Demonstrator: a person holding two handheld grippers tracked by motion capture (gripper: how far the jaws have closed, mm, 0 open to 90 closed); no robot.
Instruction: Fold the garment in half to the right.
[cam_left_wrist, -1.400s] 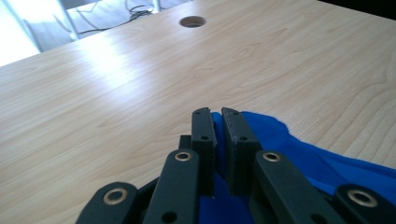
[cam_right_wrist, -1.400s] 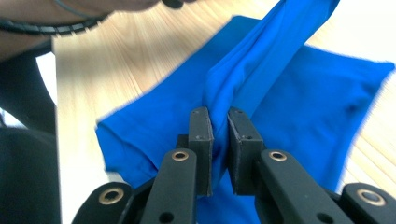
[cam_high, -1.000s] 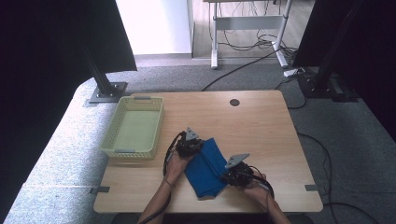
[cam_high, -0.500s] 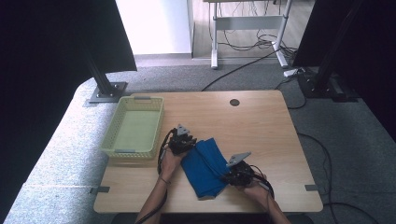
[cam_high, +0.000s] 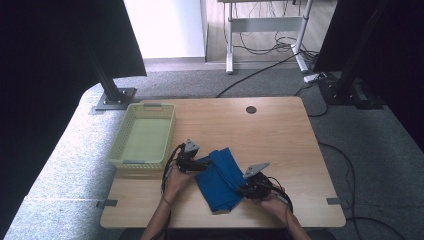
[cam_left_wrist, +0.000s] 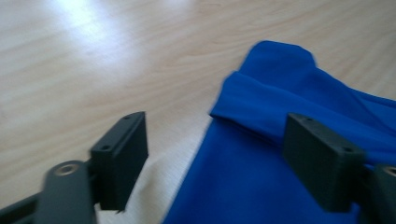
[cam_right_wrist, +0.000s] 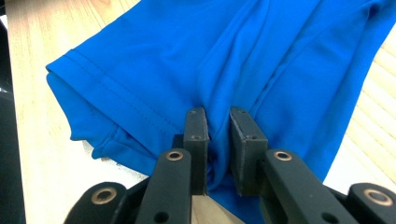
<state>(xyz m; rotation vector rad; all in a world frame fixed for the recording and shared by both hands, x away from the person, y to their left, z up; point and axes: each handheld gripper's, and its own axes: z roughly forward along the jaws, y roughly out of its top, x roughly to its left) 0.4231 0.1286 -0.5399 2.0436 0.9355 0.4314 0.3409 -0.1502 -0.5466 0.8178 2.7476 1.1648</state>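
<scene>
Wooden tabletop (cam_high: 280, 135) on grey carpet, dark stands and loose cables behind. High view: blue cloth (cam_high: 222, 177) lies folded near the front edge, between the two hands; a pale green basket (cam_high: 145, 135) sits at the left edge, well apart from the right hand, just beside the left. Left gripper (cam_high: 192, 162) is at the cloth's left edge, right gripper (cam_high: 250, 187) at its lower right edge — one on each side, likely so the fabric can be pulled or folded evenly.

Left gripper view: fingers (cam_left_wrist: 119, 161) spread wide, released, nothing between them. One finger hangs over bare wood, the other over the cloth (cam_left_wrist: 289, 107), straddling the cloth's folded edge — reads as lining up for a grasp there, not yet closed.

Right gripper view: fingers (cam_right_wrist: 196, 140) clenched on a bunched pleat of the cloth (cam_right_wrist: 187, 60), fabric puckering into the narrow gap. A stitched hem runs off to the left. This grip probably anchors the cloth so it won't slide while the other side gets picked up. Basket looks like the likely destination, judging by placement.
</scene>
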